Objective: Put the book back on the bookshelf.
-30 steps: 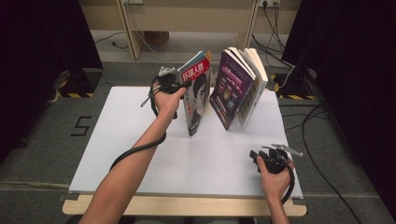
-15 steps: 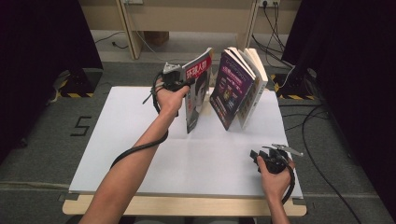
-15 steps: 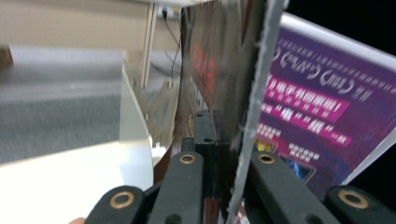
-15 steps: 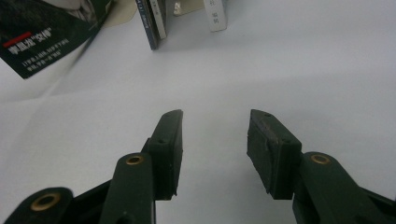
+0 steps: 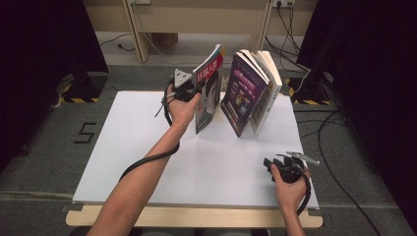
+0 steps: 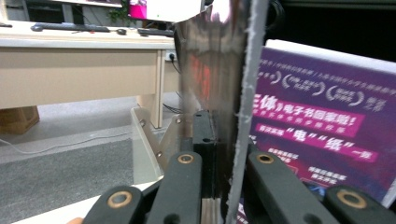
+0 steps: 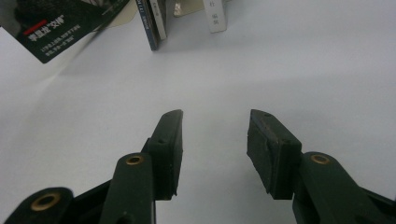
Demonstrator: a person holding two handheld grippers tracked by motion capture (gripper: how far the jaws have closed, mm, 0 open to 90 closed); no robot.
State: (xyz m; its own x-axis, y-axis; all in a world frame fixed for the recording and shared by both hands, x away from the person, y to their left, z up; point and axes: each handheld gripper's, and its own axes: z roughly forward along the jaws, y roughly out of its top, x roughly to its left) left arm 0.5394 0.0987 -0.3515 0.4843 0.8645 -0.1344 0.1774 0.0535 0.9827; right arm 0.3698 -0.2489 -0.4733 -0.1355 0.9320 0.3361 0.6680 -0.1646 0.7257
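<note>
Both forearms are seen bare, with no sleeves worn. Each hand (image 5: 183, 109) is wrapped around a black gripper. The left gripper (image 5: 193, 84) is topped by a grey three-cornered plate, and a black cable is looped from it along the forearm. The right gripper (image 5: 275, 163) is fitted with a thin grey plate too, and a black cable is curled beneath its hand (image 5: 290, 189). In the gripper views, black jaws with blocky rubber pads (image 7: 273, 156) are joined to black links by brass-coloured rivets.
</note>
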